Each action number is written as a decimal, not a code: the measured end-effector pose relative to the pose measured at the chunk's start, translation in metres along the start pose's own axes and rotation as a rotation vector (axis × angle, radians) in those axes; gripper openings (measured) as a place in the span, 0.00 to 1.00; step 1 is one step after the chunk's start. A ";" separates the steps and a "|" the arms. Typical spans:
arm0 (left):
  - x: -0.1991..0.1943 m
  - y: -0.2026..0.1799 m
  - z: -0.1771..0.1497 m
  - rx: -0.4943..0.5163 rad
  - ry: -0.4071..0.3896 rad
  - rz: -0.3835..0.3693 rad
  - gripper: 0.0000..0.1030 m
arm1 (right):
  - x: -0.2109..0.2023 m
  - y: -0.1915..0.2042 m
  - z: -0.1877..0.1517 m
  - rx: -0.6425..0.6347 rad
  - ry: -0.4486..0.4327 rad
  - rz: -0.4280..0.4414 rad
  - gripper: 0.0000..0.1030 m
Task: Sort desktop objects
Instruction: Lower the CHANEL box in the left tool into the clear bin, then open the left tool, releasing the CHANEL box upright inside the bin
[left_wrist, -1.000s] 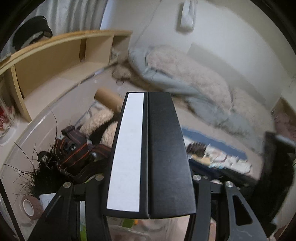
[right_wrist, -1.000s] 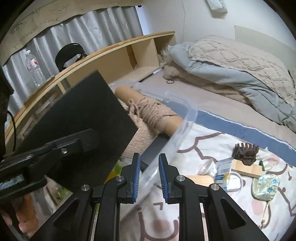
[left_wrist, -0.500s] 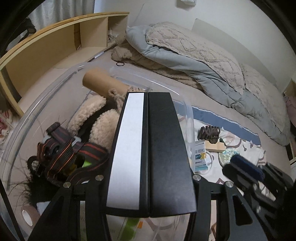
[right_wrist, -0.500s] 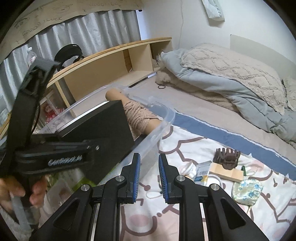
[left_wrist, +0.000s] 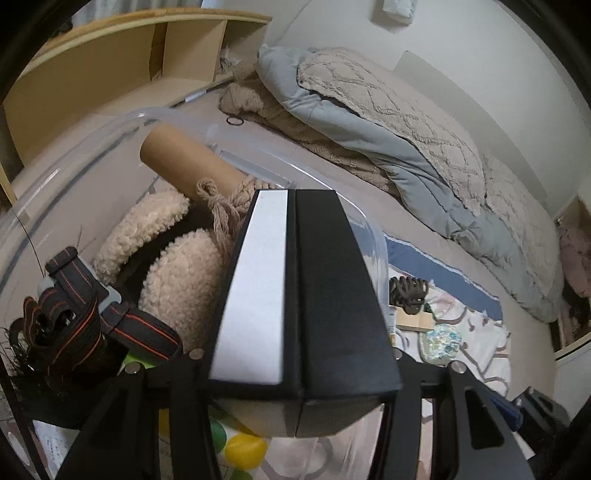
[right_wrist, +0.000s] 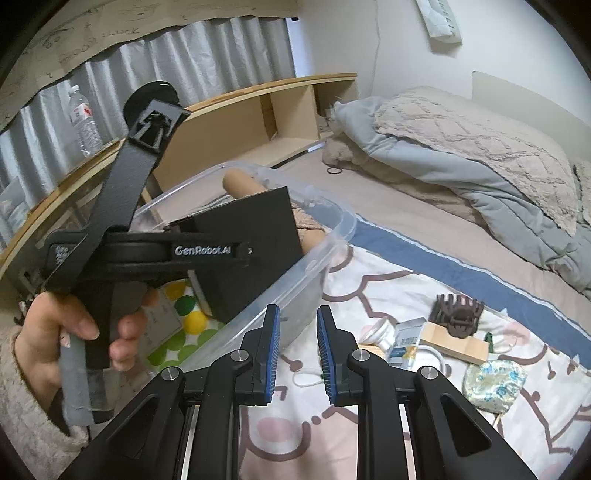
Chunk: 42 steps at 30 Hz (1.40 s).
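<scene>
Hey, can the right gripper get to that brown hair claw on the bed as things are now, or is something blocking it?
Probably yes. The right gripper is empty, and the brown hair claw sits exposed on top of a wooden block, with open patterned sheet between them. The clear bin lies off to the other side.

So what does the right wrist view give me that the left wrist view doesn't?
Only the right wrist view shows the hand gripping the left gripper, the right gripper with nothing between its fingers, and the water bottle on the shelf.

Only the left wrist view shows the fleecy items and striped strap deep in the bin.

Both show the black box between the left gripper's opening jaws over the clear bin, the cardboard tube and the hair claw on the bed.
</scene>
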<state>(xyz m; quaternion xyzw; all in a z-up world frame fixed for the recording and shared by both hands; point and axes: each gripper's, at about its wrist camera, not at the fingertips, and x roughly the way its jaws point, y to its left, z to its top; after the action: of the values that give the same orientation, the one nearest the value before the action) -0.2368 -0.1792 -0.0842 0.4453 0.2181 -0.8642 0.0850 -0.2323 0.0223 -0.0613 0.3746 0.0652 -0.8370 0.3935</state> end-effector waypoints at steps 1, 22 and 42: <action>-0.001 0.002 -0.001 -0.009 0.010 -0.015 0.67 | 0.000 0.000 0.000 0.002 0.000 0.010 0.22; -0.073 0.053 -0.025 0.083 -0.103 -0.006 0.75 | 0.069 0.069 0.008 -0.035 0.138 0.050 0.21; -0.059 0.051 -0.035 0.124 -0.068 0.150 0.75 | 0.080 0.059 0.013 0.023 0.192 -0.017 0.00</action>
<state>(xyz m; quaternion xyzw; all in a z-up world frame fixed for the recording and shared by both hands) -0.1588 -0.2115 -0.0696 0.4350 0.1274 -0.8820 0.1290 -0.2307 -0.0725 -0.0955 0.4571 0.0962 -0.8012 0.3739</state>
